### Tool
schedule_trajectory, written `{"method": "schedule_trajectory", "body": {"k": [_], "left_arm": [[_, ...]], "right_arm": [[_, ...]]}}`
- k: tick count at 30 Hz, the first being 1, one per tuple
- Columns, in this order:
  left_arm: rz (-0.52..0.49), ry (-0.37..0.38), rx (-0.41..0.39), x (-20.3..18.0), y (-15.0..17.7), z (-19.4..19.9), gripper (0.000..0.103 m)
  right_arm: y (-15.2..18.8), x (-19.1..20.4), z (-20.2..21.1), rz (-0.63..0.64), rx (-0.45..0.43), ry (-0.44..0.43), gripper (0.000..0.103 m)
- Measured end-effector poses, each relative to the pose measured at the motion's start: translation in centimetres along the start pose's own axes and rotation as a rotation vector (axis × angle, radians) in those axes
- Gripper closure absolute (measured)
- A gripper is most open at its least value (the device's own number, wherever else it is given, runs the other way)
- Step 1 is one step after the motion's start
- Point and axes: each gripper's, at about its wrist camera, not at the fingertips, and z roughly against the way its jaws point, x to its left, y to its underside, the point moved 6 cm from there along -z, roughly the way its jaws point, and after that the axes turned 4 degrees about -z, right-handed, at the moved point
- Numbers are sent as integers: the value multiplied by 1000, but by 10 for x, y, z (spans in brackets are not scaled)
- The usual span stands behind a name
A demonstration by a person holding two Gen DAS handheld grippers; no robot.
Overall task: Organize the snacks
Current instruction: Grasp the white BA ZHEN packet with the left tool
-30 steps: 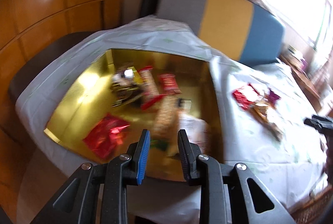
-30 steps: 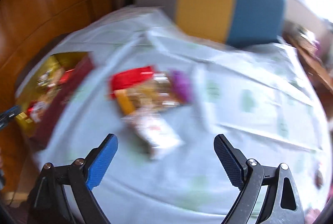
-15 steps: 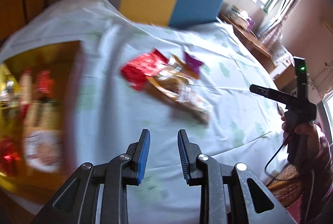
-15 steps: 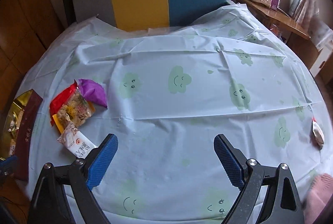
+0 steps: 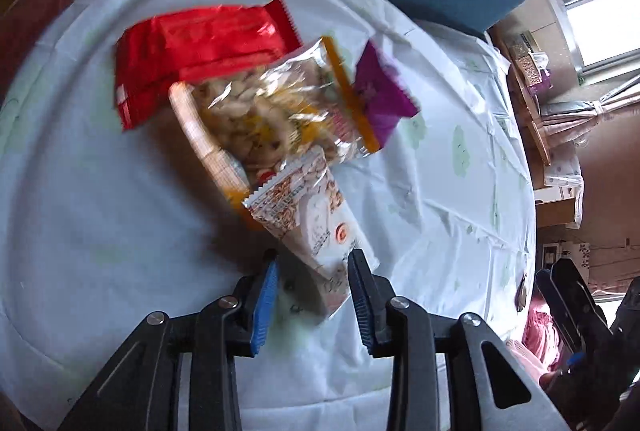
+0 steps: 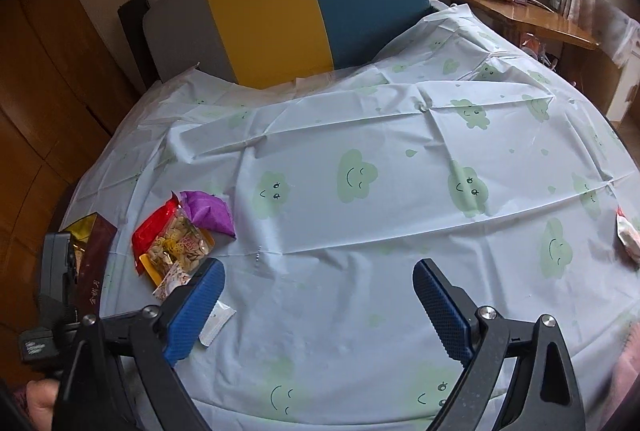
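Note:
A pile of snacks lies on the pale cloud-print tablecloth (image 6: 360, 231). In the left wrist view it holds a red packet (image 5: 200, 51), a clear bag of biscuits (image 5: 272, 111), a purple packet (image 5: 380, 91) and a white printed packet (image 5: 316, 227) nearest me. My left gripper (image 5: 312, 295) is open, its jaws either side of the white packet's near end, not closed on it. The pile also shows in the right wrist view (image 6: 180, 239) at the left. My right gripper (image 6: 316, 311) is wide open and empty over bare cloth.
The dark red and gold box (image 6: 94, 259) sits at the table's left edge. A grey, yellow and blue chair back (image 6: 280, 11) stands behind the table. A small packet (image 6: 626, 235) lies at the right edge. A wooden side table (image 6: 528, 15) stands at the back right.
My left gripper swung from above the gold box over to the snack pile and closed in on the white packet. My right gripper drew back to the right, away from the pile.

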Motion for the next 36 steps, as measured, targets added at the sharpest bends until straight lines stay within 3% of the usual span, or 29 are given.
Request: {"method": "schedule_trajectory", "body": {"k": [2,6,8,12,16,20,24,32,36], "left_arm": [[-81,-46,-28,-8,0,-1,81],[-180,-50,-38,-14,7,0,91],[-255,-86,-47,-15,10,7,96],[-367,-134,-3,-1,11,17,96],[-402,-146,-11,-3,8,24,73],[-451,-154,-9,-20,12,16,68],[-571,-260,-15,-27,22,-5,65],[-539,-172,-69,-3,32,14,71],[-572,-206,-105,18,52,34,71]], "right_arm": [[0,2,0,5,1,-7,7],[1,2,2,15,-4,-5,7],[1,1,3,13,-6,-3,7],[0,2,5,18,-13,-2,7],[1,2,4,21,-6,6,7],[2,-1,3,18,-4,17,7],[1,-3,3,7,-1,15,7],[4,-4,-2,19,12,37,7],[6,-5,-6,27,27,59,7]]}}
